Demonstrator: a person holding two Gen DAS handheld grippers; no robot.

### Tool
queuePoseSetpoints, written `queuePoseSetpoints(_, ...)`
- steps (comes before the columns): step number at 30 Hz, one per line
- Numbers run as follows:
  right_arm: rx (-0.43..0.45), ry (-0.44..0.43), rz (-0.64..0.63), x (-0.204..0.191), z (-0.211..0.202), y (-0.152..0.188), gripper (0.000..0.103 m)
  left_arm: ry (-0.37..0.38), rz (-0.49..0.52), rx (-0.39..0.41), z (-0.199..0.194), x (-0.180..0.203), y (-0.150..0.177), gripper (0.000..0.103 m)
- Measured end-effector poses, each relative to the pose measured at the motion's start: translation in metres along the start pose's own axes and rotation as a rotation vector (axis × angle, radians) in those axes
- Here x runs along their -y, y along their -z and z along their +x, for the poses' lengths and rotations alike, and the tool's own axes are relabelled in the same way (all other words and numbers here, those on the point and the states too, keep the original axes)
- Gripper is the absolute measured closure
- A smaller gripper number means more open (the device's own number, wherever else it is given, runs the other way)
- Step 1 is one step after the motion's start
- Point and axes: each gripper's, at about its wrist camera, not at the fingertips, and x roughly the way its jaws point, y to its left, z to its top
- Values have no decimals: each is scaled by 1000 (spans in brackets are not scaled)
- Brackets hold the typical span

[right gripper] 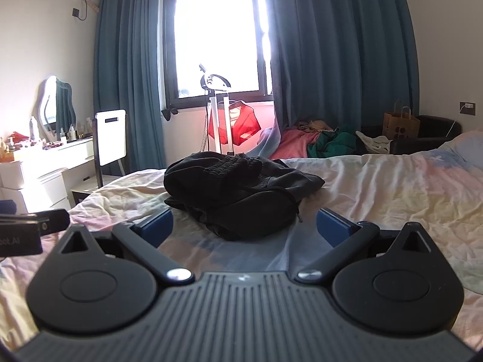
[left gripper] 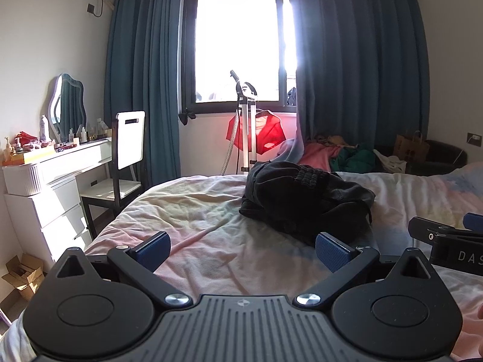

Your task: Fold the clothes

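Both tools hung low over the bed [left gripper: 187,211] with their jaws spread wide and nothing between the pads. The left gripper [left gripper: 243,252] pointed at bare, rumpled sheet, with the black garment [left gripper: 305,199] lying ahead and to its right; the right gripper [right gripper: 244,224] faced the same garment [right gripper: 238,193] almost squarely, the heap's near edge just short of its 2 blue pads. Each tool showed at the edge of the other's view, so the 2 sat close, side by side.

The garment was a bunched heap near the middle of the bed, its ribbed elastic band uppermost and the layers doubled over one another (trousers or shorts, though the heap hid which). No fold had been started, as far as the heap showed.

The main risk I judged was a blind pinch: closing on the near edge could catch 2 or more layers at once, so the piece would lift as a lump instead of opening flat. A low approach could also nip the loose sheet along with the cloth and drag the bedding. A cord end trailed at the heap's right side and might snag a pad. Glare from the window [right gripper: 217,33] darkened the fabric, so seams and hems were hard to pick out.
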Motion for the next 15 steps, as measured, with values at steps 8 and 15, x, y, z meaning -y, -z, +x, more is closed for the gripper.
queuePoseSetpoints(8,-36,0,-13,-2,5,3,0,2,3,-17,5,0,3,0)
queuePoseSetpoints(15,-40,-3,1,1,6,1,0,28,-27,-8,6,-3,2,0)
